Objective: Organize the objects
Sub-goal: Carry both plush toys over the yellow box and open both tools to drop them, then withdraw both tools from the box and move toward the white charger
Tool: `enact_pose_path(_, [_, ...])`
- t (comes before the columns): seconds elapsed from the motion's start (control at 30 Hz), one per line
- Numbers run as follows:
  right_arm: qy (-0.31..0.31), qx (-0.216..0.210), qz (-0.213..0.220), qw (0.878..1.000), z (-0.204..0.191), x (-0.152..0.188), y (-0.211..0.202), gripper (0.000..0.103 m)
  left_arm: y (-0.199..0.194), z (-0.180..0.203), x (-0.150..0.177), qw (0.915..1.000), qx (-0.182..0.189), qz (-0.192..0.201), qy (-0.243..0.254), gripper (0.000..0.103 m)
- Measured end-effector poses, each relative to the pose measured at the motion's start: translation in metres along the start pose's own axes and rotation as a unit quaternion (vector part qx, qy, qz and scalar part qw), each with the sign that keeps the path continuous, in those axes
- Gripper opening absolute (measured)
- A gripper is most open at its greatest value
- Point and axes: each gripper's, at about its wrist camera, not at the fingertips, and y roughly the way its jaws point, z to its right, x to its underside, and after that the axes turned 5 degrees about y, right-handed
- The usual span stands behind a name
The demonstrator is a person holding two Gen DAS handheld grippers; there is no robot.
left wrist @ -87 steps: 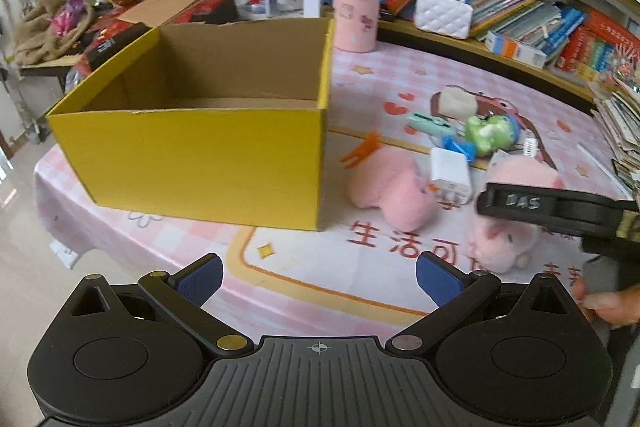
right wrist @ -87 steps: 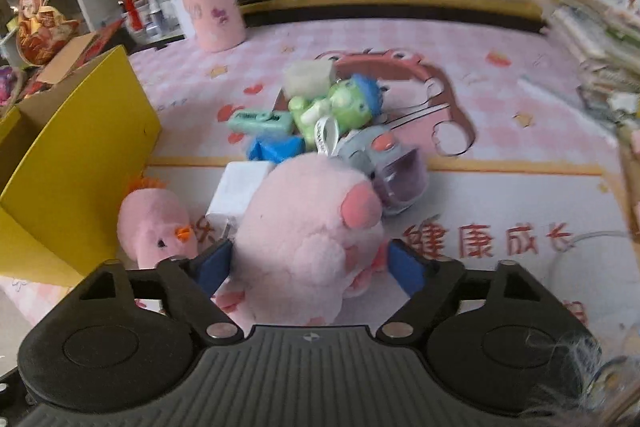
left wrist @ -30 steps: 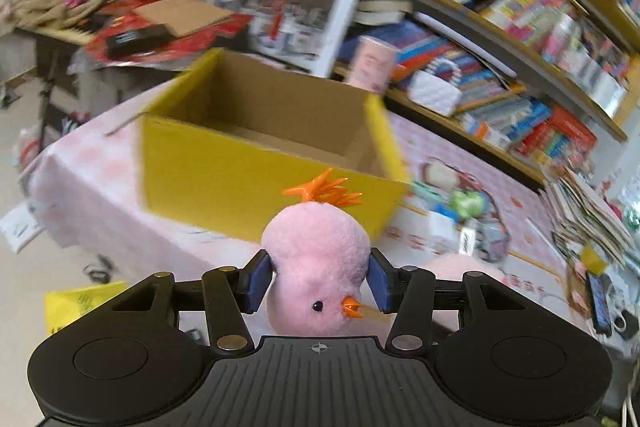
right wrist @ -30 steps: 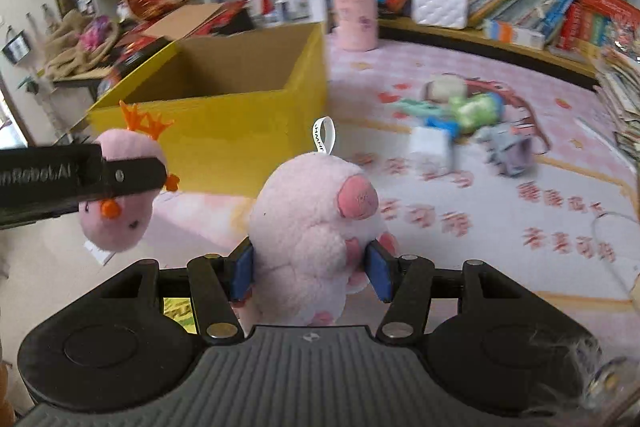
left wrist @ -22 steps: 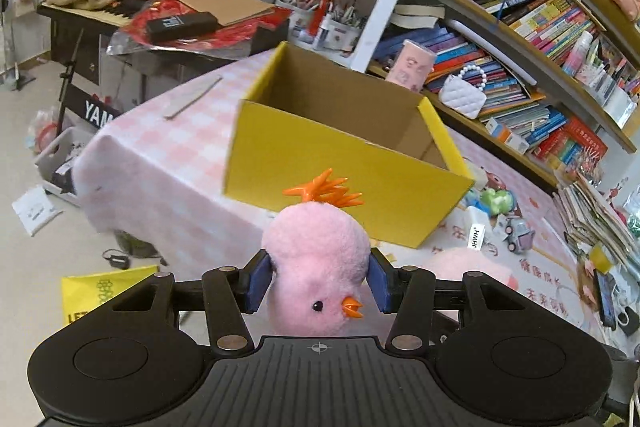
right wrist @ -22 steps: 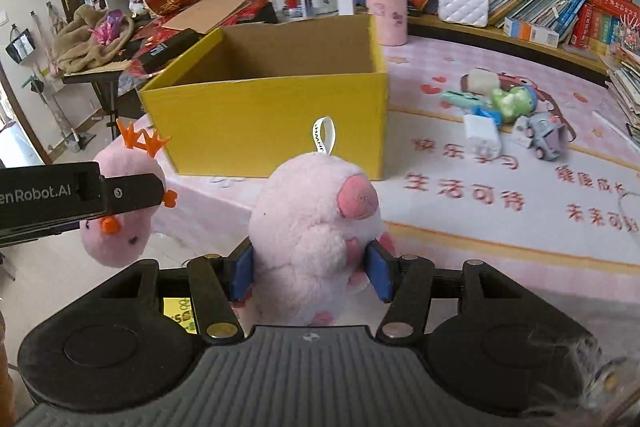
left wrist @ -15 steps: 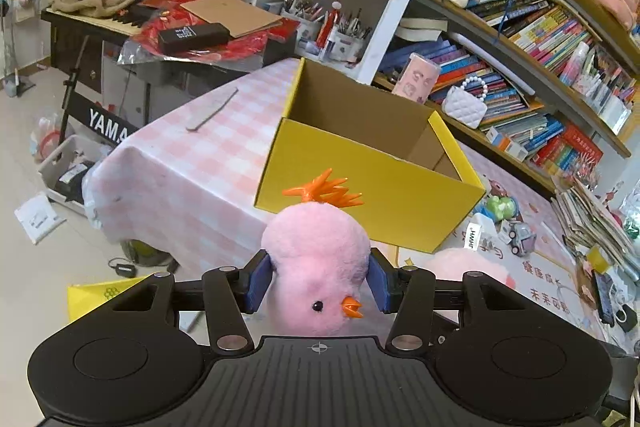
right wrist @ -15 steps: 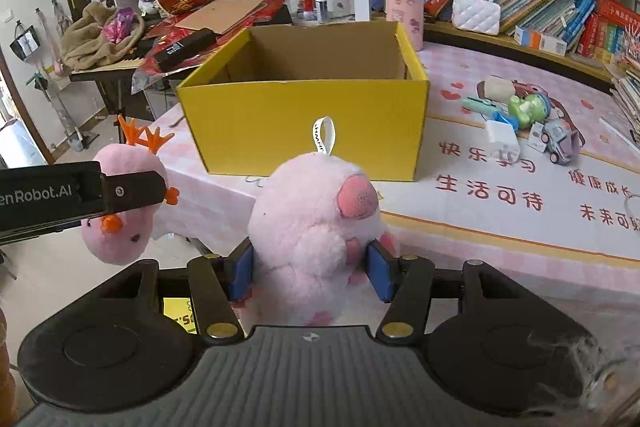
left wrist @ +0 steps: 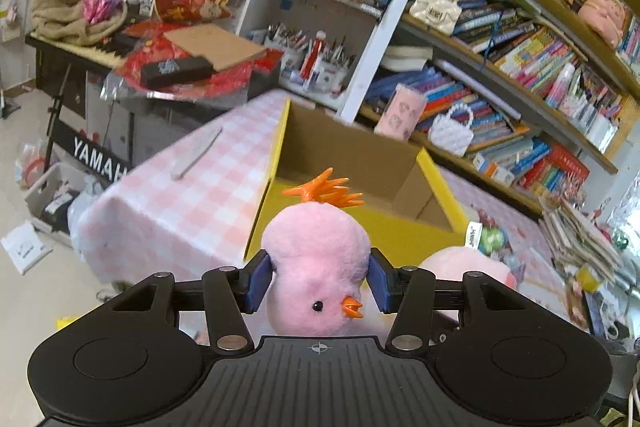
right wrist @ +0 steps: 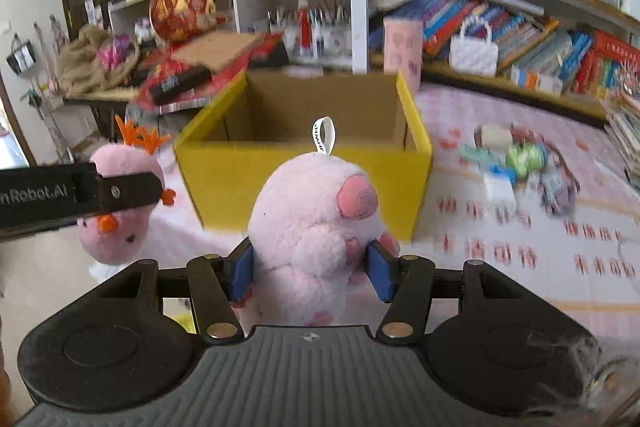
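Note:
My left gripper (left wrist: pixel 319 281) is shut on a pink plush chick (left wrist: pixel 318 263) with an orange crest and beak, held in the air short of the open yellow cardboard box (left wrist: pixel 404 231). My right gripper (right wrist: pixel 311 271) is shut on a larger pink plush pig (right wrist: pixel 316 223) with a white loop tag, also in the air facing the yellow box (right wrist: pixel 304 175). In the right wrist view the chick (right wrist: pixel 120 211) and the left gripper's black finger (right wrist: pixel 80 193) hang at the left. The box looks empty inside. The pig (left wrist: pixel 468 263) peeks out to the chick's right in the left wrist view.
Small toys (right wrist: pixel 524 163) lie in a cluster on the pink tablecloth (right wrist: pixel 560 227) right of the box, with a pink cup (right wrist: pixel 402 47) and a white handbag (right wrist: pixel 474 53) behind. Bookshelves (left wrist: pixel 520 67) line the far side. A cluttered keyboard stand (left wrist: pixel 120 67) and floor items sit left.
Both grippers, each with its plush still clamped, have drawn back and risen; the box and table now look farther off and the room's left side has come into view.

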Motion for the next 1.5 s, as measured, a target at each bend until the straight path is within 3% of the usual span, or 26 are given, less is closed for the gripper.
enact_pose_path(0.23, [-0.045, -0.006, 0.101, 0.994, -0.003, -0.063, 0.020, 0.055, 0.030, 0.010, -0.057, 0.9987, 0.009, 0.045, -0.025, 0.049])
enact_pose_path(0.3, [-0.060, 0.003, 0.113, 0.992, 0.001, -0.080, 0.039, 0.055, 0.045, 0.018, -0.071, 0.9984, 0.008, 0.052, -0.018, 0.049])
enact_pose_path(0.37, [-0.068, 0.011, 0.102, 0.992, 0.007, -0.091, 0.064, 0.055, 0.068, 0.026, -0.083, 0.9986, 0.002, 0.051, -0.014, 0.049])
enact_pose_path(0.57, [-0.099, 0.012, 0.016, 0.995, 0.027, -0.099, 0.147, 0.055, 0.139, 0.036, -0.087, 0.9998, -0.020, 0.010, 0.000, 0.049])
enact_pose_path(0.83, [-0.127, -0.014, -0.035, 0.991, 0.032, -0.110, 0.200, 0.056, 0.195, 0.043, -0.084, 0.9965, -0.060, -0.038, 0.043, 0.050])
enact_pose_path(1.13, [-0.155, -0.004, -0.051, 0.987, 0.033, -0.129, 0.234, 0.063, 0.223, 0.051, -0.095, 0.9917, -0.082, -0.050, 0.085, 0.051])
enact_pose_path(1.23, [-0.166, -0.018, -0.043, 0.985, 0.031, -0.132, 0.234, 0.071, 0.227, 0.051, -0.098, 0.9915, -0.079, -0.056, 0.087, 0.051])
enact_pose_path(1.37, [-0.169, -0.026, -0.015, 0.985, 0.030, -0.134, 0.215, 0.080, 0.211, 0.052, -0.102, 0.9939, -0.069, -0.027, 0.082, 0.070])
enact_pose_path(1.5, [-0.142, -0.022, 0.012, 0.990, 0.032, -0.135, 0.183, 0.080, 0.174, 0.058, -0.106, 0.9953, -0.053, 0.012, 0.081, 0.073])
